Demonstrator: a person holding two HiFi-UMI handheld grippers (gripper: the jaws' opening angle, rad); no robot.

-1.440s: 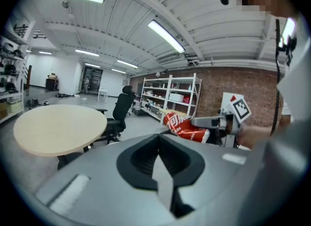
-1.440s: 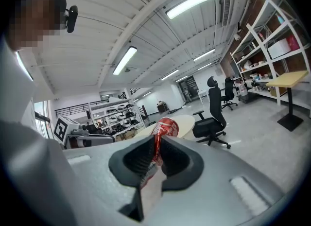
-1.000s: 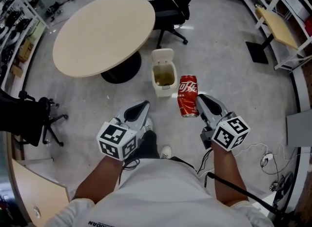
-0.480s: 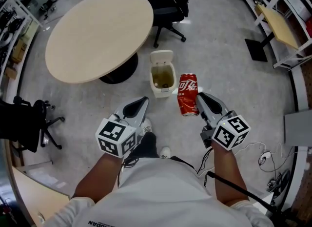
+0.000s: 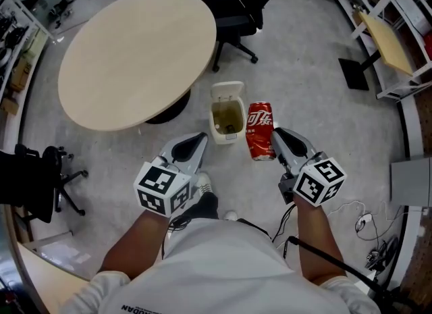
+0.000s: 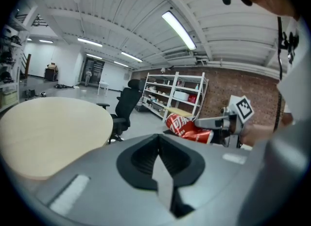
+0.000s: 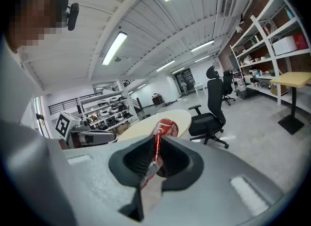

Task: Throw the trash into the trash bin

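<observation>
The person had stepped closer, so the can [image 5: 260,130] clamped in the right gripper [image 5: 274,137] hung almost at the trash bin [image 5: 225,136], with the left gripper [image 5: 198,140] closed and empty.

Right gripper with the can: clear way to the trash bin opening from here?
Likely yes. The right gripper holds the can just right of the trash bin; its lid stands open, nothing lies between, and the table stops short of the opening.
</observation>
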